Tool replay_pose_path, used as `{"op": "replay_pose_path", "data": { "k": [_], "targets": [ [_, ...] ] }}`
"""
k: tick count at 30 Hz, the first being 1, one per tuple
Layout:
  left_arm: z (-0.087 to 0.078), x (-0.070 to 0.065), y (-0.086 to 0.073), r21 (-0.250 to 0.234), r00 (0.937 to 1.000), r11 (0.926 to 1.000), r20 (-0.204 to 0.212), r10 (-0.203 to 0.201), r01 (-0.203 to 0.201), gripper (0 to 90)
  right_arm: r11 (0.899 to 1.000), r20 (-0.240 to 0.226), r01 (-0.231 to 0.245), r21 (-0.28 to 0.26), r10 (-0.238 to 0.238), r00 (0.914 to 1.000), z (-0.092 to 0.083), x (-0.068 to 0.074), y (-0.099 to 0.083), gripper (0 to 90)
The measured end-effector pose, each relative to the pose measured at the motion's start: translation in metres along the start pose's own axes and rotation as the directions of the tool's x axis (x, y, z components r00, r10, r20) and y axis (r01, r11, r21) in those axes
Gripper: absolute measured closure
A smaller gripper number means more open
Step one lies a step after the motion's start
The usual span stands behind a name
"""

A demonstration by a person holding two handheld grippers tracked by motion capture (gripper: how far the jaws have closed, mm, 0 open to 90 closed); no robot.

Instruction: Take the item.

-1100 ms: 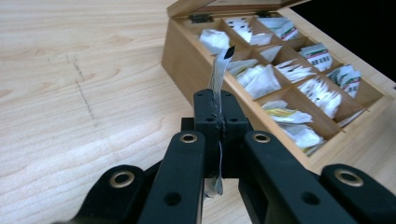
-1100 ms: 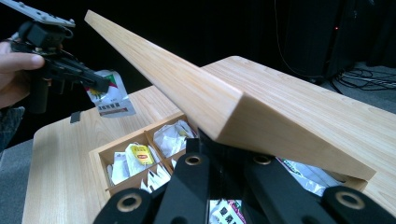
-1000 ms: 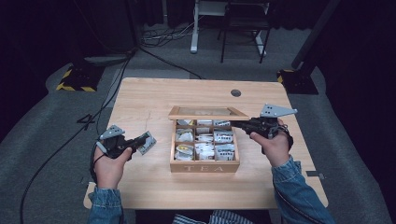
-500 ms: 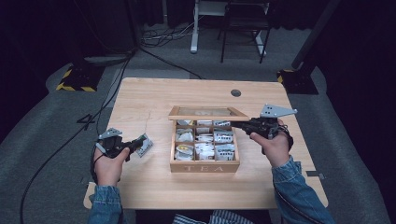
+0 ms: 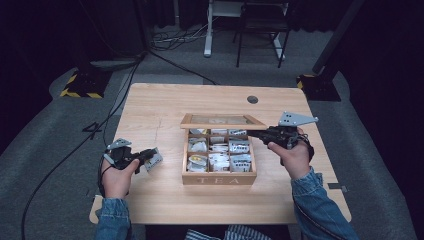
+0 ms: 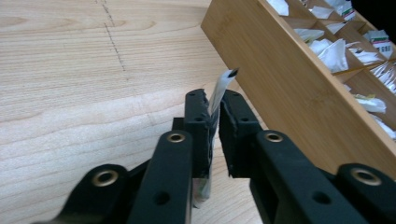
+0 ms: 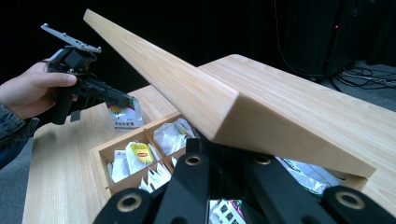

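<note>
A wooden tea box (image 5: 219,178) marked TEA stands mid-table, its compartments full of tea bags (image 5: 218,159). Its lid (image 5: 220,120) is raised and tilted back. My right gripper (image 5: 253,133) is at the lid's right front corner, shut on it; in the right gripper view the lid (image 7: 210,102) slants just over my jaws. My left gripper (image 5: 148,155) hovers left of the box, shut on a white tea bag packet (image 5: 154,160). In the left gripper view the packet (image 6: 223,84) sticks up edge-on between the jaws, close to the box's side wall (image 6: 289,88).
The light wood table (image 5: 160,107) has a round cable hole (image 5: 252,99) at the back right. Beyond it are dark floor, cables and a desk frame (image 5: 207,30). A yellow-labelled tea bag (image 7: 140,151) lies in a near compartment.
My left gripper with the packet has drifted slightly left and toward the person. The right gripper and the raised lid have stayed put.
</note>
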State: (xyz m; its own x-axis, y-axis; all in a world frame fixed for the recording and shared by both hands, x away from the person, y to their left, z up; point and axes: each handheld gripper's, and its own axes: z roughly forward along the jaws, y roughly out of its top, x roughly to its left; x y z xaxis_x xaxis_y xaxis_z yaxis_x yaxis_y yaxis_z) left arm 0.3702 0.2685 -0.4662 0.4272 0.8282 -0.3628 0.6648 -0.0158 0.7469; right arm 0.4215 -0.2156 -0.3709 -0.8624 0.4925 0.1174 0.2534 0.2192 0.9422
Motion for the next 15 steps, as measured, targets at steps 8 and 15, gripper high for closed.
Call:
{"op": "replay_pose_path", "data": {
  "k": [8, 15],
  "targets": [
    [0.0054, -0.0012, 0.0003, 0.007, 0.9997, 0.9998, 0.014, 0.018, -0.018, 67.5, 1.000, 0.000, -0.001, 0.000, 0.001, 1.0000, -0.0001, 0.0002, -0.0004, 90.0],
    [0.0047, 0.0033, -0.0008, -0.007, 0.9984, 0.9994, -0.046, 0.034, -0.034, 53.0, 1.000, 0.000, 0.001, 0.001, -0.001, 1.0000, -0.0003, 0.0002, -0.0002, 90.0]
  ]
}}
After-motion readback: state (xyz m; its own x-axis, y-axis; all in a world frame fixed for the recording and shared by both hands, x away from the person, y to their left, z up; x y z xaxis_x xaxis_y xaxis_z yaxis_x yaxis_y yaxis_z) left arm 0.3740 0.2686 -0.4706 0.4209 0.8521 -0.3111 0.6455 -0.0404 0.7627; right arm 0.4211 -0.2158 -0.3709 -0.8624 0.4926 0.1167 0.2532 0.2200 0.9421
